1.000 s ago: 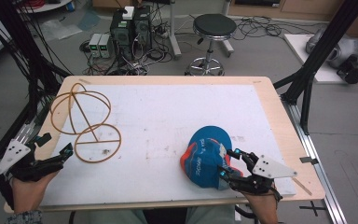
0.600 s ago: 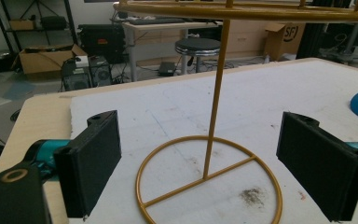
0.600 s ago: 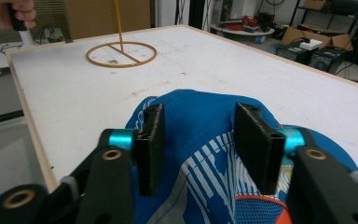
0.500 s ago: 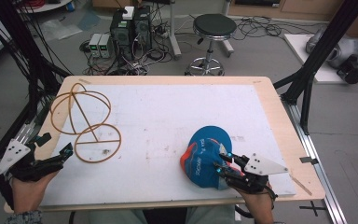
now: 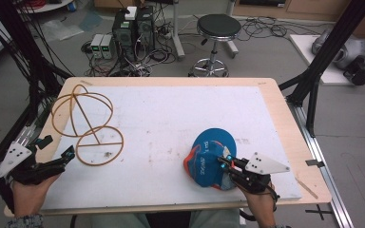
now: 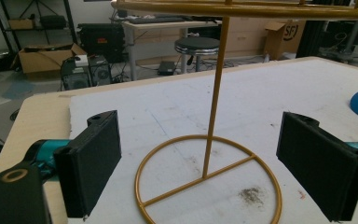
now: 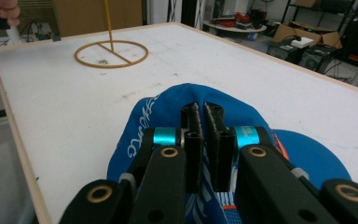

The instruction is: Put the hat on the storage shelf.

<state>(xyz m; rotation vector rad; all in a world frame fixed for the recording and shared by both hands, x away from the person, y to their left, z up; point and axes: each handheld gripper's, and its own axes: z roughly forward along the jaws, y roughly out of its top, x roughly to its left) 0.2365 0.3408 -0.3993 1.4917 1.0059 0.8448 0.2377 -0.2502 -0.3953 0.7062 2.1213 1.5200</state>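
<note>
A workshop floor strewn with cables, computer towers and a round black stool (image 5: 218, 26) lies beyond a pale wooden table (image 5: 285, 118) topped with a scuffed white board (image 5: 171, 118).

At the lower right of the high view, nearest the bottom edge, a hand holds the right gripper (image 5: 224, 163), whose jaws have just been closing. They now stand pressed together on a fold of a blue fabric baseball cap with white lettering and an orange edge (image 5: 209, 159). The cap lies on the white board in the lower right part of that frame, with its brim pointing away toward the upper part of the picture. In the right gripper view the two black jaws meet at the middle of the frame with a pinch of the cap's blue crown (image 7: 168, 109) caught between them, and the cap's brim shows at the right.

At the lower left of the high view the other hand holds the left gripper (image 5: 57, 148) low over the table's near left corner. In the left gripper view its black padded fingers (image 6: 93, 163) stand wide apart with nothing between them.

Just beyond those jaws stands a gold wire stand with a ring base, an upright rod and rounded hoops on top (image 5: 85, 126), in the left half of the high view, well apart from the cap. In the left gripper view its ring base (image 6: 209, 182) rests on the board between the pads and farther off.
</note>
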